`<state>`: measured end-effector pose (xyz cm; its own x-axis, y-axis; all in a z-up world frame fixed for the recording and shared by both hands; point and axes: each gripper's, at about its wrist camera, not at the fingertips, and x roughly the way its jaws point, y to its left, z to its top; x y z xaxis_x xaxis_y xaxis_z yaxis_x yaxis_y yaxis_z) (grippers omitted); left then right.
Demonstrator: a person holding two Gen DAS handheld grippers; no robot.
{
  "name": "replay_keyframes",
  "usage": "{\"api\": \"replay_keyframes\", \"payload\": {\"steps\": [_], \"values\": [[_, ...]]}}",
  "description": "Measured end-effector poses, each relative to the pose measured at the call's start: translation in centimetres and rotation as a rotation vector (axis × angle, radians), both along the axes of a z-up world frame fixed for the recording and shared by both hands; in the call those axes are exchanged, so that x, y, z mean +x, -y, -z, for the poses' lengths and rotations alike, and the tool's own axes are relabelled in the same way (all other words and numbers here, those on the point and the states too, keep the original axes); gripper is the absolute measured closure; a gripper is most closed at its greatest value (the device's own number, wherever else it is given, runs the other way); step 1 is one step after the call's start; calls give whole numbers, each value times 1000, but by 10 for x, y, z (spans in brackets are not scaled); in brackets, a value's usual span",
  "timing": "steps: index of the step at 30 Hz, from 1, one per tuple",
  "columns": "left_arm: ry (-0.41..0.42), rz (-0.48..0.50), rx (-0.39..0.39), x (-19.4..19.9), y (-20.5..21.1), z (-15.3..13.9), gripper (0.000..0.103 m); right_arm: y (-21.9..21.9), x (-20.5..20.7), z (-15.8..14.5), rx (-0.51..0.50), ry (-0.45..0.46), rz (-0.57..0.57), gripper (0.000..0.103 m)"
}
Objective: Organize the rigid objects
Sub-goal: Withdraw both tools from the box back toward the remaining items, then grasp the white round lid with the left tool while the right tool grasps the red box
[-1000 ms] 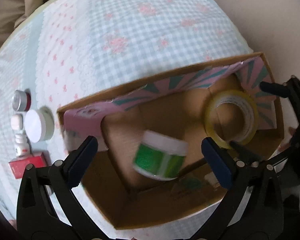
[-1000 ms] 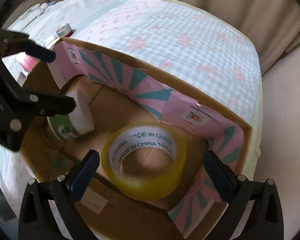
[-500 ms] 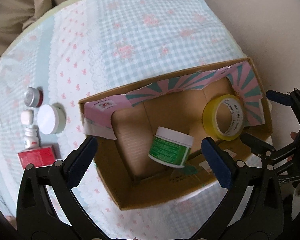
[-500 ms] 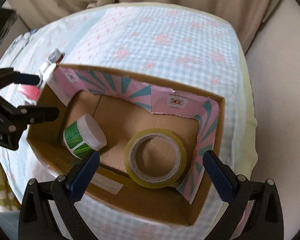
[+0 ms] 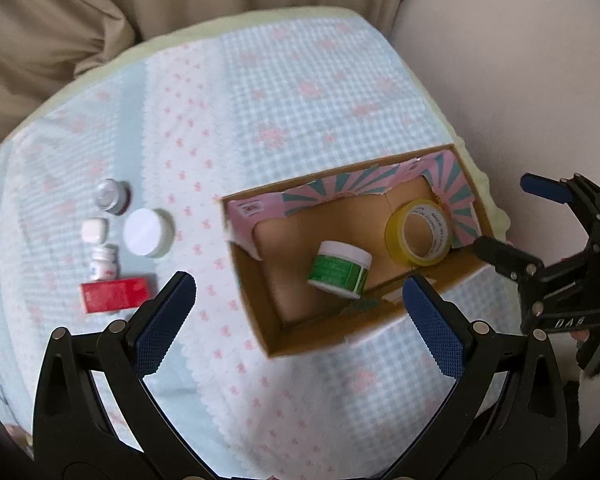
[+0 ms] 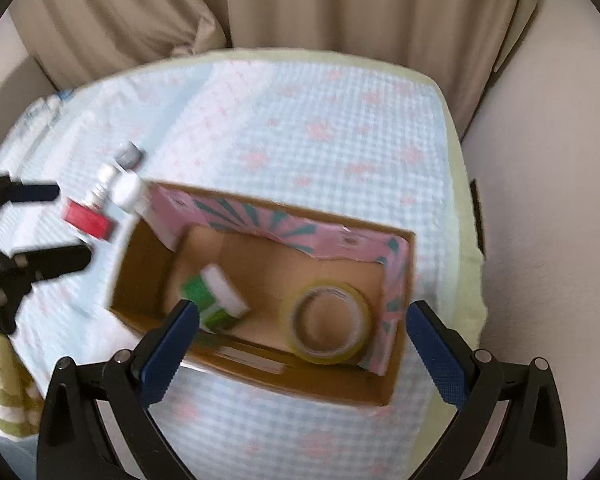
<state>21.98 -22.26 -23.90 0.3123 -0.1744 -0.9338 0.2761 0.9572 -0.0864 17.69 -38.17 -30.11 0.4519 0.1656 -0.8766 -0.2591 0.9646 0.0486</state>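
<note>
An open cardboard box [image 5: 260,312] [image 6: 136,248] with a pink and teal lining stands on the table. Inside lie a green jar with a white lid [image 5: 338,268] [image 6: 214,296] and a yellow tape roll [image 5: 418,232] [image 6: 326,322]. Left of the box on the cloth are a red box [image 5: 116,294] [image 6: 88,218], a small white bottle [image 5: 104,266], a round white lid [image 5: 148,232], a small white cap [image 5: 94,230] and a silver-topped jar [image 5: 114,196]. My left gripper [image 5: 298,316] is open and empty, above the box's near side. My right gripper [image 6: 302,344] is open and empty above the box.
The table wears a light blue checked cloth with pink flowers [image 5: 284,92] [image 6: 320,120]. Beige curtains [image 6: 260,0] hang behind it. A pale wall [image 5: 520,40] is at the right. A green striped cloth [image 6: 4,392] hangs at the lower left of the right wrist view.
Both grippers have pulled up and back from the box, which looks smaller now. The green jar, falling a second ago, lies on its side in the box.
</note>
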Motion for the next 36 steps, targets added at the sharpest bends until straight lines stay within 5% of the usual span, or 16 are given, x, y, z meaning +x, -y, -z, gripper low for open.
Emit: {"api": "replay_keyframes", "payload": {"steps": [10, 18, 27, 36], "values": [[106, -57, -21, -55, -97, -58, 0, -80, -32, -66, 45, 98, -8, 0], [122, -107, -8, -101, -205, -65, 0, -160, -54, -92, 191, 130, -71, 0], [47, -137, -12, -122, -286, -18, 0, -246, -46, -69, 176, 80, -177, 0], [2, -134, 22, -103, -292, 70, 0, -296, -5, -7, 86, 12, -352, 0]]}}
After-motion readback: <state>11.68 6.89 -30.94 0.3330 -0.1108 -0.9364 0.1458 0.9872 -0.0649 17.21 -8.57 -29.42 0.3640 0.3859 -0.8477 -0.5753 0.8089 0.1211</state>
